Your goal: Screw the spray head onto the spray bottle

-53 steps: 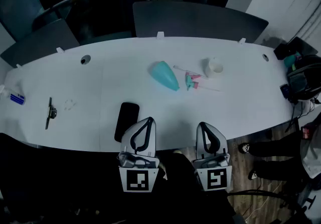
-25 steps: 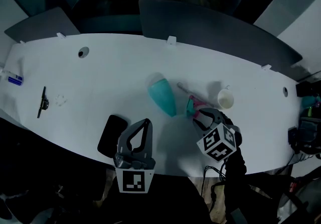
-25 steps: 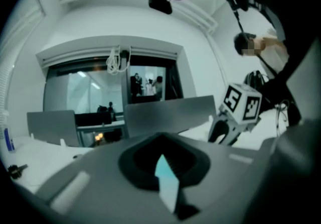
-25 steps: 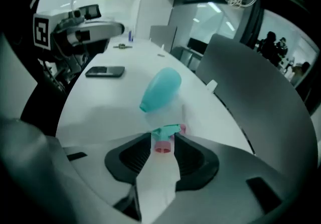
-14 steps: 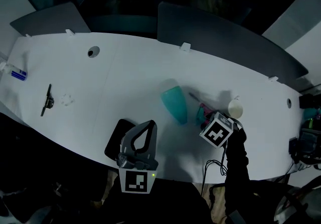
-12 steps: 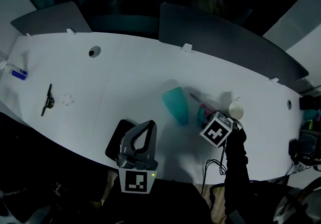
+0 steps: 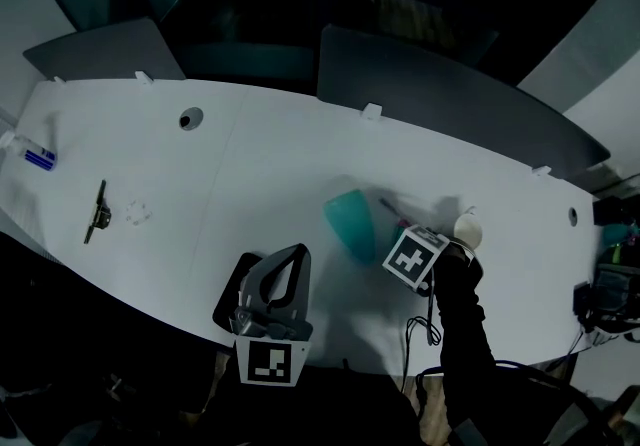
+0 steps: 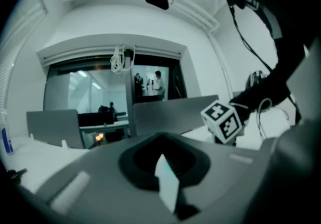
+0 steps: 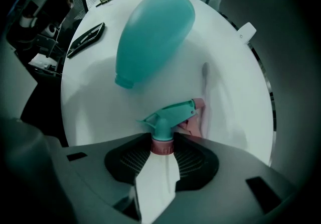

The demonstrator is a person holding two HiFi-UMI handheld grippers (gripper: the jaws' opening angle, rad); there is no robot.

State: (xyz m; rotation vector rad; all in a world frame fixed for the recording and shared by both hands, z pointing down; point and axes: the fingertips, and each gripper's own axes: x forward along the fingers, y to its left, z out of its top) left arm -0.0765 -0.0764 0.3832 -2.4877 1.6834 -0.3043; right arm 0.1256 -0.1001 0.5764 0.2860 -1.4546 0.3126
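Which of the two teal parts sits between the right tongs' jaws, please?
The spray head with the pink collar: it sits between the right tongs, whose jaws have just been opening. The teal bottle lies apart, on its side.

Colour rundown. Between the grey jaws and black ribbed pads of the right gripper (image 9: 161, 148), which have just been opening, sits the teal plastic spray head (image 9: 168, 115) with its dusty-pink collar and pink trigger. Just beyond the jaws is the plain teal plastic spray bottle (image 9: 155, 34) on the plain white table (image 9: 235, 92). Off to the jaws' left there's a glossy black flat slab (image 9: 86, 38). That gripper's marker cube (image 7: 412, 258) is black-and-white squares. The left gripper (image 8: 163, 165) is matte grey around a black hollow.
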